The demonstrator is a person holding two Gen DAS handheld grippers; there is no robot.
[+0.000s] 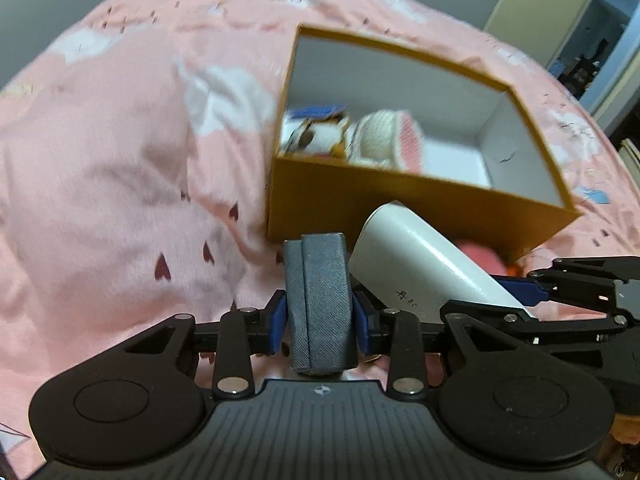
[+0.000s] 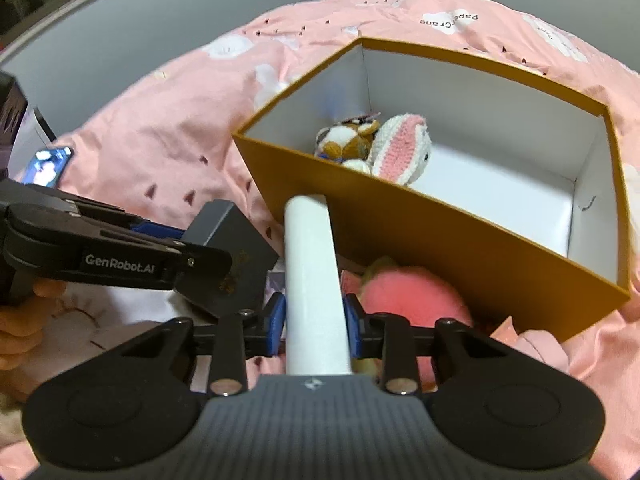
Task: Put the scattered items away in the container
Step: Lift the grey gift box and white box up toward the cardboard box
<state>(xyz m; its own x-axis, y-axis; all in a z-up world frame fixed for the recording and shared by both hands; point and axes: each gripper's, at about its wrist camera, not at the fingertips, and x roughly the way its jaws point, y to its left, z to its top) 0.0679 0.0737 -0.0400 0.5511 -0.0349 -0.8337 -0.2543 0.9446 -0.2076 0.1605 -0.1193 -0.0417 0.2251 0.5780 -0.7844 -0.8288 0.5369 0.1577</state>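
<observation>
Grey fabric case (image 1: 320, 304), white cylinder (image 2: 314, 280)

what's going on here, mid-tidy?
A person holds both grippers beside the orange box on the pink bedspread. The left gripper is clamped on a grey case, the right gripper on a white tube. Two crochet toys lie inside; a pink plush remains outside.

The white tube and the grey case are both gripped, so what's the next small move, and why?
Probably carry the white tube in the right gripper up over the orange box near wall and release it over the bare white floor. It is clamped but outside, below the rim, and the crocheted toys fill only the far corner. The left gripper, clamped on the grey case, can follow.
</observation>
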